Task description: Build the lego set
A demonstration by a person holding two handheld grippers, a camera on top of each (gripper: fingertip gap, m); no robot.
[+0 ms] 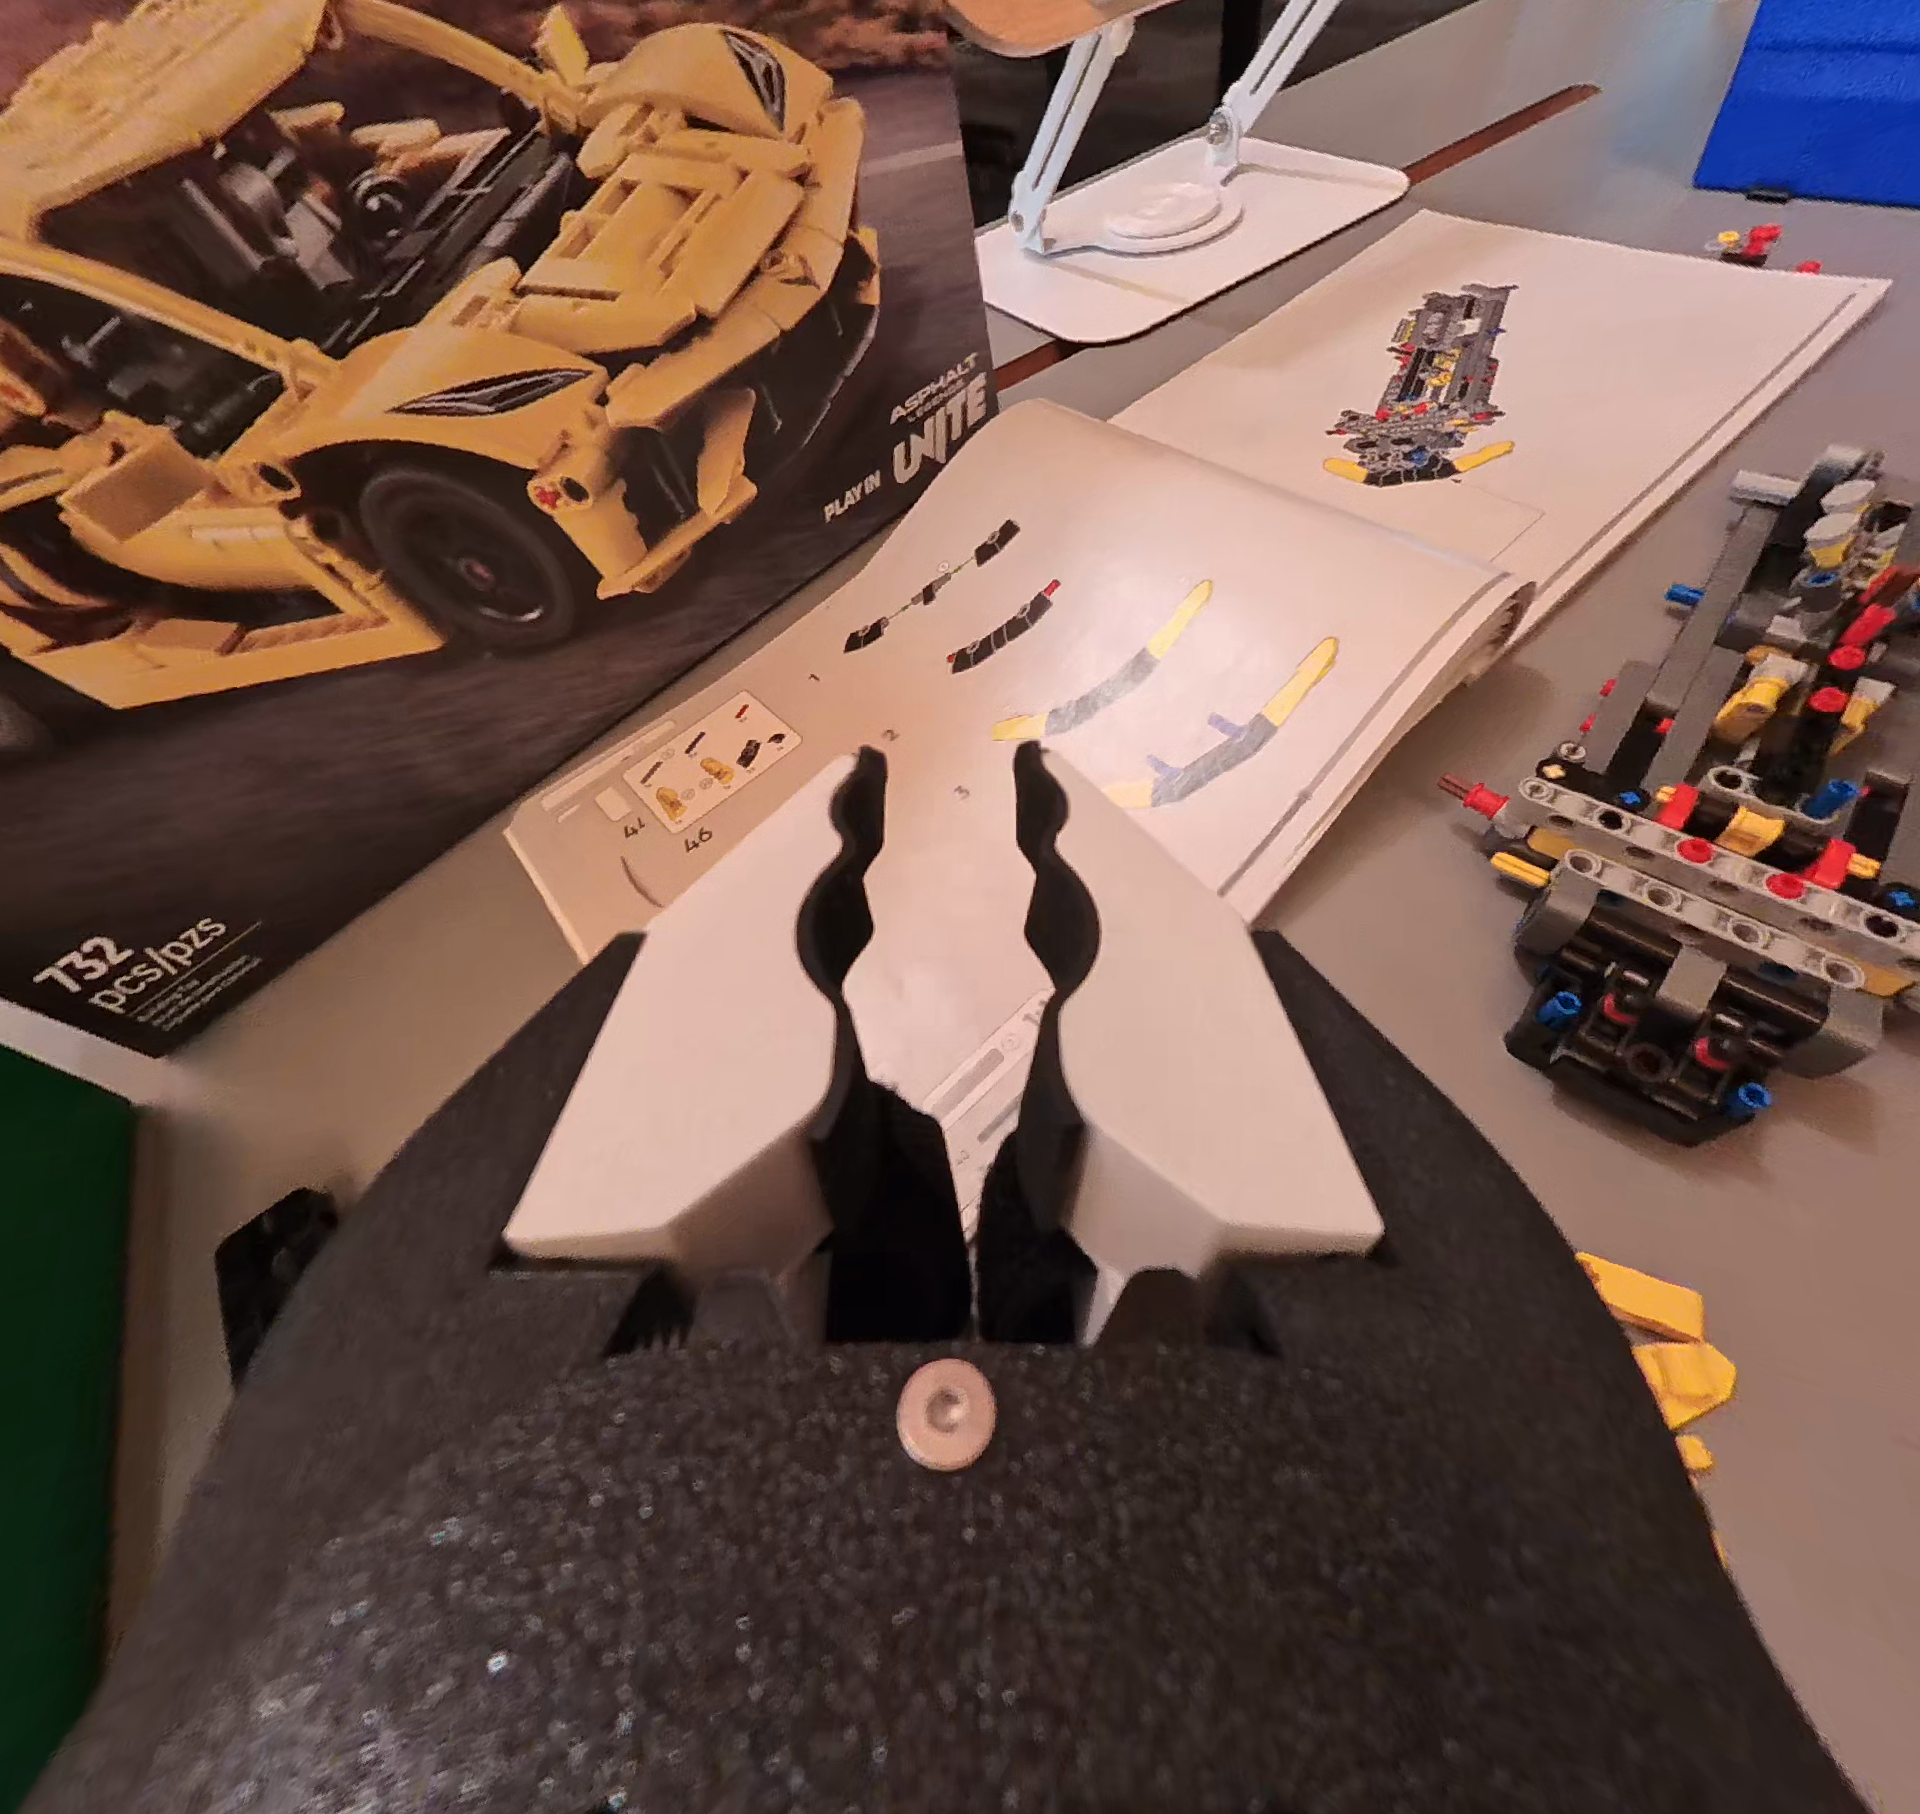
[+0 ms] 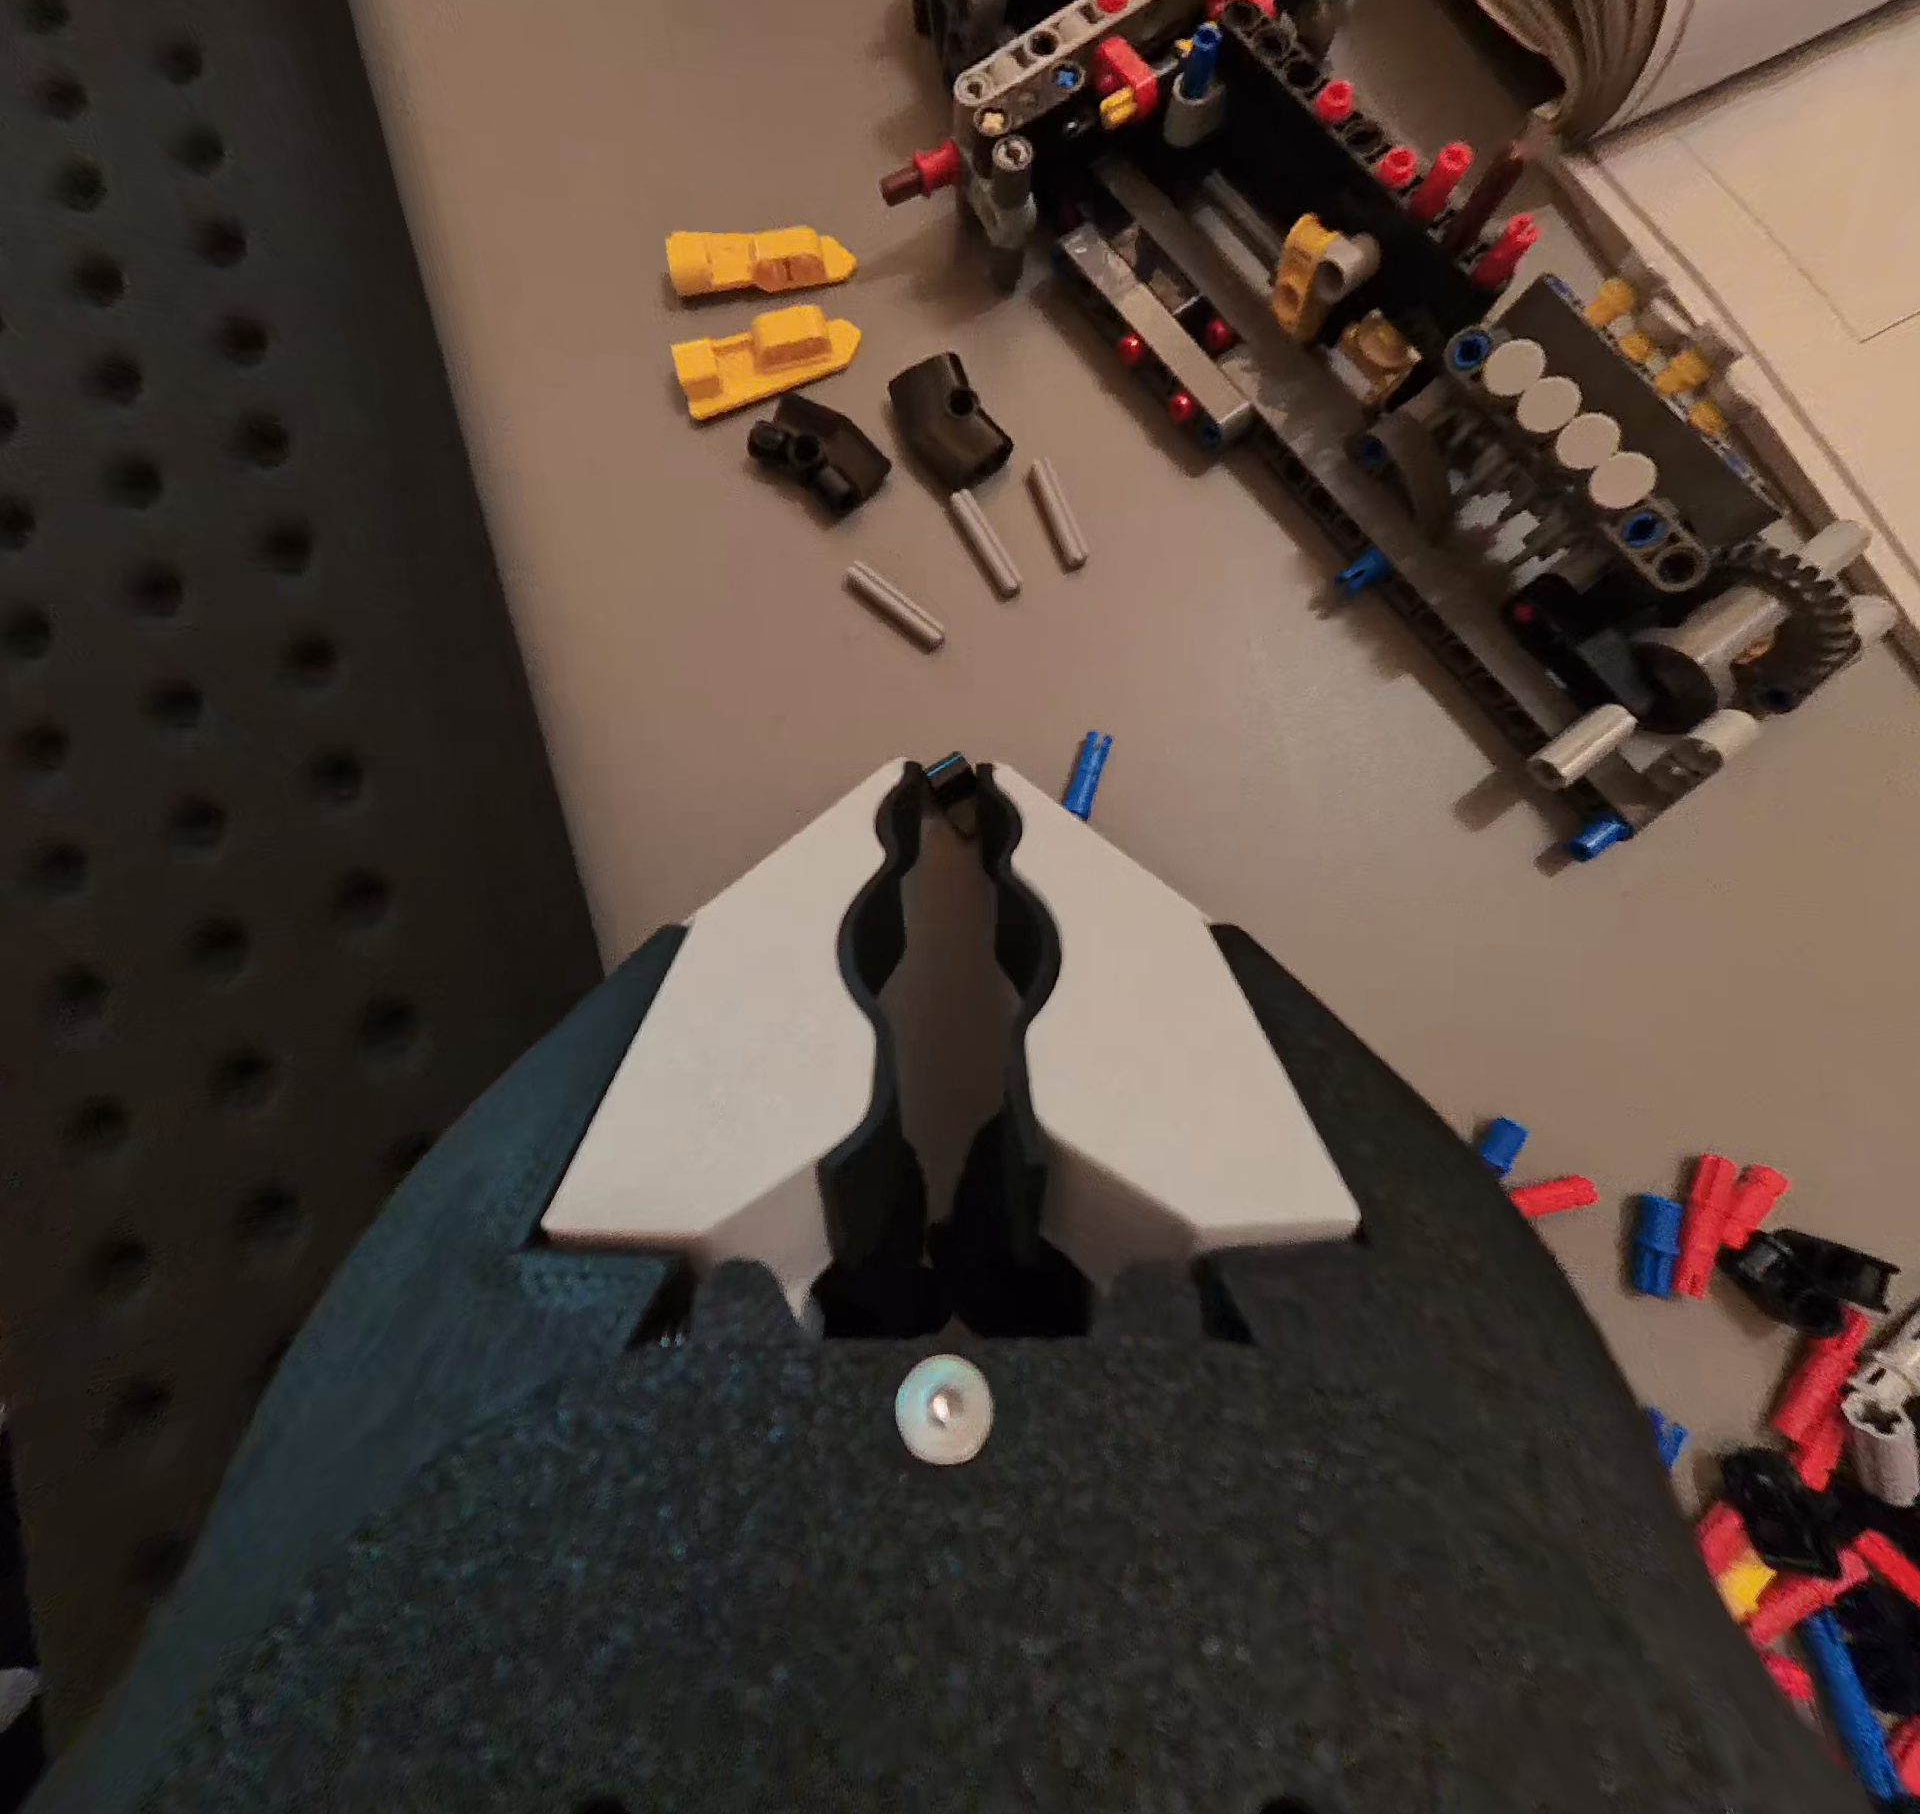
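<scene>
In the left wrist view my left gripper (image 1: 945, 762) is open and empty, hovering over the open instruction booklet (image 1: 1091, 621). The part-built chassis (image 1: 1714, 829) lies to its right on the grey table. In the right wrist view my right gripper (image 2: 949, 785) is shut on a small black piece (image 2: 951, 785) at its tips, held above the table. A blue pin (image 2: 1086, 775) lies just right of the tips. Ahead lie two yellow panels (image 2: 758, 260), two black curved pieces (image 2: 951, 424) and three grey axles (image 2: 985, 543). The chassis (image 2: 1403, 310) lies to the upper right.
The set's box (image 1: 416, 362) with a yellow car picture stands at the left. A white stand (image 1: 1195, 206) sits behind the booklet. Yellow parts (image 1: 1662, 1349) lie at the right. A pile of red, blue and black pins (image 2: 1766, 1349) lies lower right. A dark perforated panel (image 2: 208, 517) borders the table's left. Left tips to right tips: about 30 cm.
</scene>
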